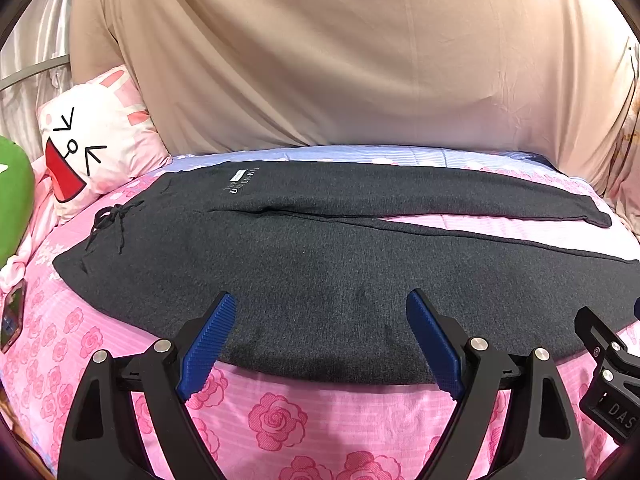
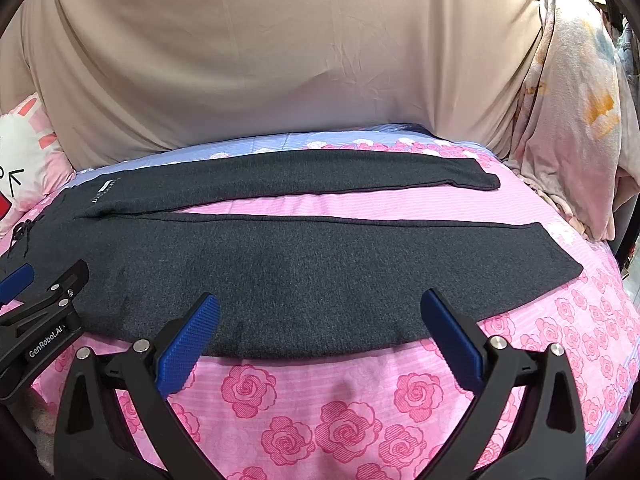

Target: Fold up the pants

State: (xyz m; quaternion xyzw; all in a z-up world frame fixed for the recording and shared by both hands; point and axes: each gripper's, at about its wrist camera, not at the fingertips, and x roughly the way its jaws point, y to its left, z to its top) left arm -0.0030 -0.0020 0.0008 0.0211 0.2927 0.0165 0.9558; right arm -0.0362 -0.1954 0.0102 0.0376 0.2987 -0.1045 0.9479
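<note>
Lying flat across a bed with a pink rose-print sheet (image 1: 280,420), a pair of dark grey knit pants (image 1: 304,280) stretches from left to right, waistband at the left, two legs running to the right. At the far left a white cartoon-face pillow (image 1: 92,148) leans against a beige hanging cloth (image 1: 320,60), with a green cushion (image 1: 14,196) and a phone (image 1: 12,316) just beside the bed's left edge. A dark drawstring (image 1: 110,220) is tied at the waistband, and small white lettering (image 1: 240,180) sits on the far leg near the hip. The legs part in a narrow V, the pink sheet showing between them, and the cuffs (image 2: 560,252) end near the right side.

The left gripper (image 1: 320,340) hangs over the near edge of the near leg, its blue-padded tongs spread wide, holding nothing. The right gripper (image 2: 320,336) hangs likewise further right along the same edge, tongs spread and empty.

The fabric looks soft, limp and light, with a slightly fuzzy surface unlikely to slip. It will probably sag between two holds, so pinching the near edge at waistband and cuff seems the sensible grip.
</note>
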